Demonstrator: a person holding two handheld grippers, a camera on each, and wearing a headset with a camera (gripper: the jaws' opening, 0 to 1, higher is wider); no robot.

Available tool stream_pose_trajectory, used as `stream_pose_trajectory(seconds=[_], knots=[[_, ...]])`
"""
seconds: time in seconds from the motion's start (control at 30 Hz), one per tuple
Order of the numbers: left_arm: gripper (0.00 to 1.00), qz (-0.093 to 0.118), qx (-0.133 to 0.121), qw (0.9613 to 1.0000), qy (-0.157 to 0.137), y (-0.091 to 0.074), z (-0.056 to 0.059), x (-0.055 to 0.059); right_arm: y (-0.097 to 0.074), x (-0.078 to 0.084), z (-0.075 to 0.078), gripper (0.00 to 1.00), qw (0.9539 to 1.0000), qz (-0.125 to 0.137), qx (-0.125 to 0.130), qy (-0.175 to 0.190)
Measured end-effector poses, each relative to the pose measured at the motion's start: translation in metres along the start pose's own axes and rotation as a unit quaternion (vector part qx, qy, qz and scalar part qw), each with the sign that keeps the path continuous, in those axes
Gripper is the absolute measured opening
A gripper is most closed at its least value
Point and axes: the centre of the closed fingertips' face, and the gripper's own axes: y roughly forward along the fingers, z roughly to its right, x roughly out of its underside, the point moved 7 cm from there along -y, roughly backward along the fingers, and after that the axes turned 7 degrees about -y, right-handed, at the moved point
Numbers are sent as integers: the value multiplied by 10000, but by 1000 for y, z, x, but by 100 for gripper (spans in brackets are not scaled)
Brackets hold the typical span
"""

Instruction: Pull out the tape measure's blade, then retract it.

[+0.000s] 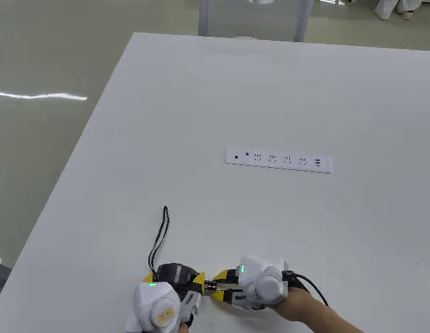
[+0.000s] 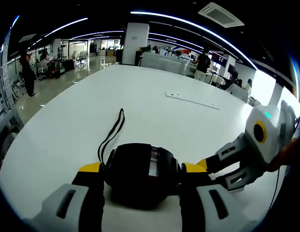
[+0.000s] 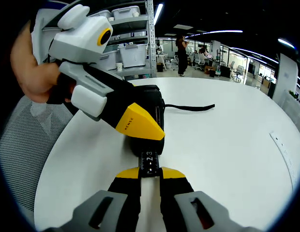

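The black tape measure (image 1: 179, 270) lies near the table's front edge, its black wrist strap (image 1: 159, 236) trailing away from me. My left gripper (image 1: 175, 280) is shut on the case (image 2: 140, 174), one yellow-tipped jaw on each side. My right gripper (image 1: 216, 285) comes in from the right and is shut on the blade (image 3: 149, 162). Only a short length of blade, with printed numbers, shows between the case (image 3: 151, 104) and the right gripper (image 3: 150, 172). The right gripper (image 2: 247, 152) also appears beside the case, and the left gripper (image 3: 99, 92) clamps the case from the upper left.
A white power strip (image 1: 279, 160) lies across the middle of the white table (image 1: 201, 104), well beyond the grippers. The table's left edge runs close to the tape measure, with grey floor past it. Office desks, shelves and people stand in the background.
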Motion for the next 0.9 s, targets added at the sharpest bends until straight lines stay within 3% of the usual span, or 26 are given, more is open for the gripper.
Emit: stream_pose_trajectory(seconds=[0.9], knots=[[61,7,66,9999,-93,0,-1,-1,14,-10,3,13,9997,55,-152,-201]])
